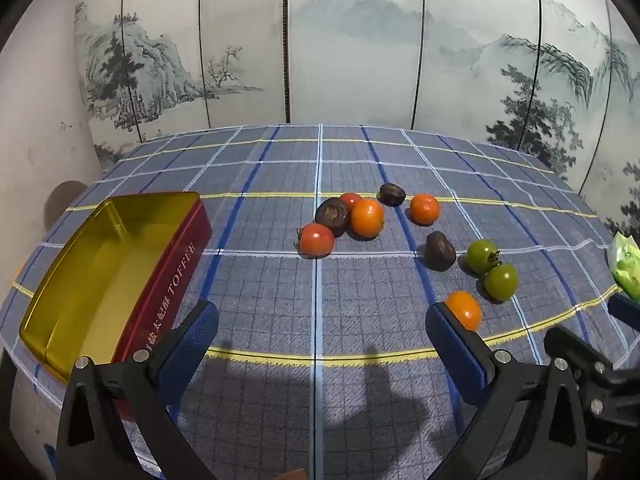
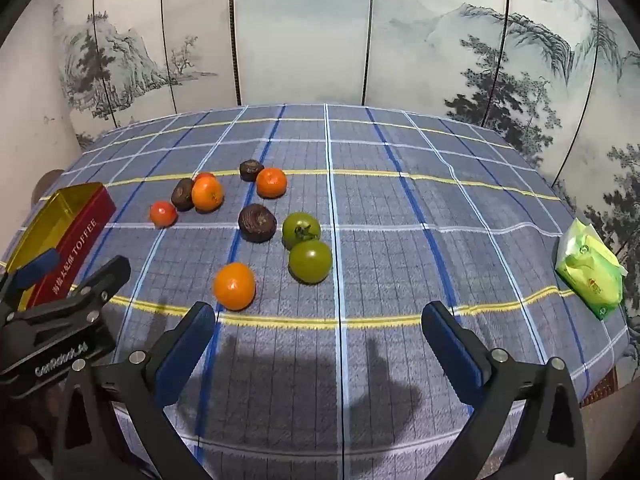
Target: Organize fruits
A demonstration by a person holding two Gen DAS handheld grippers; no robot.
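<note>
Several fruits lie loose on the plaid tablecloth [image 1: 280,304]: orange mandarins [image 1: 367,217] [image 2: 234,285], red tomatoes [image 1: 316,239], dark brown fruits [image 1: 439,250] [image 2: 257,223] and two green tomatoes [image 1: 501,281] [image 2: 310,261]. An empty red and gold TOFFEE tin [image 1: 100,272] stands at the left; it also shows in the right wrist view [image 2: 76,224]. My left gripper [image 1: 320,324] is open and empty, short of the fruits. My right gripper [image 2: 318,322] is open and empty, just short of the near mandarin and green tomatoes.
A green tissue pack [image 2: 590,270] lies near the table's right edge, also in the left wrist view [image 1: 626,268]. A painted folding screen [image 1: 352,48] stands behind the table. Each gripper shows at the edge of the other's view.
</note>
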